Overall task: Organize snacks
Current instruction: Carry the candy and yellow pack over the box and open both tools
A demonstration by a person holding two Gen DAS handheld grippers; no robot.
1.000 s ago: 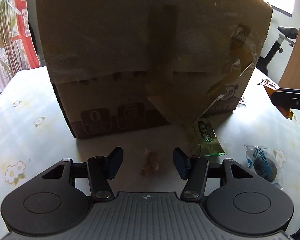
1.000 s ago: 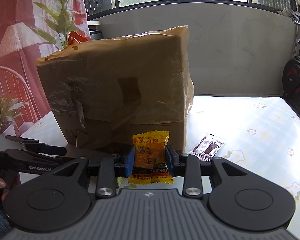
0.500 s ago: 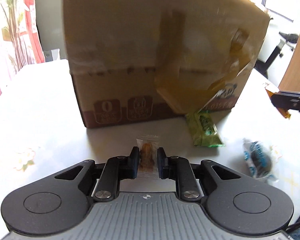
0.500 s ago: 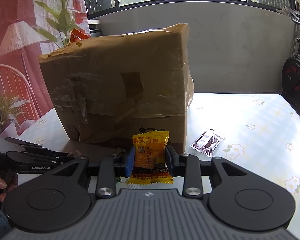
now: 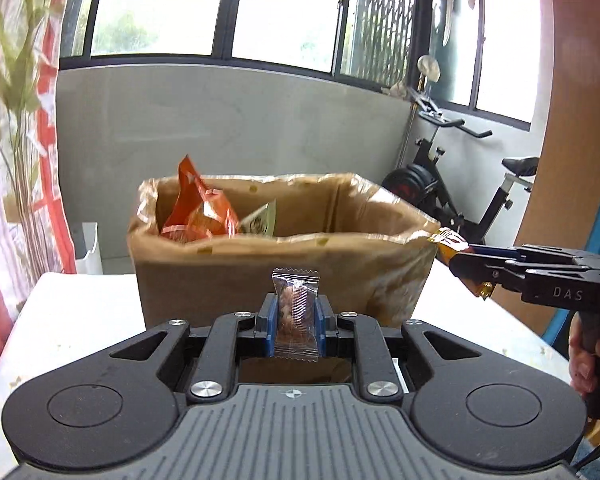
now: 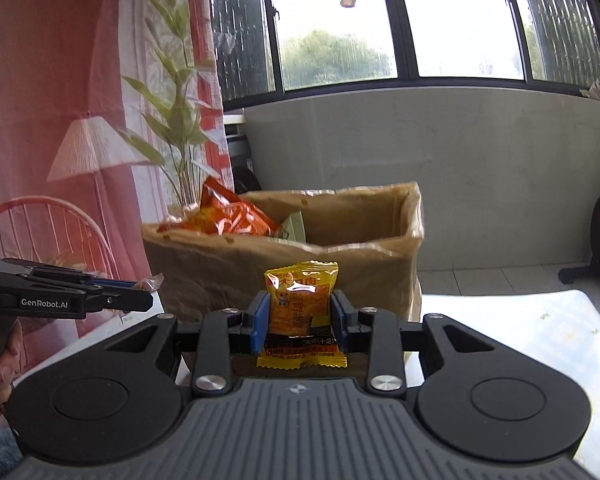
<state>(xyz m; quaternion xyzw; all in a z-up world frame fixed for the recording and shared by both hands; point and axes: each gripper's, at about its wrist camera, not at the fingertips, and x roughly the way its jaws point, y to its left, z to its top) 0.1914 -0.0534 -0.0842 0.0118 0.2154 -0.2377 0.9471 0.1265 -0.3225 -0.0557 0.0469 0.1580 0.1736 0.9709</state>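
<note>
Both claws sat clamped on snacks before the open cardboard box (image 5: 284,264): left claw (image 5: 295,320) pinching a clear-wrapped candy (image 5: 296,312), right claw (image 6: 300,320) a yellow packet (image 6: 300,308) (both upright). Best carried over the rim before releasing.

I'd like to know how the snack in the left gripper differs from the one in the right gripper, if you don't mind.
The clear packet in the left gripper is transparent, showing brown pieces inside; the yellow packet in the right gripper is opaque and printed. The clear packet is narrow, so those jaws sit nearly together; the yellow packet is wider, and those jaws stand further apart. Both stand upright, clamped, facing the open cardboard box.
</note>
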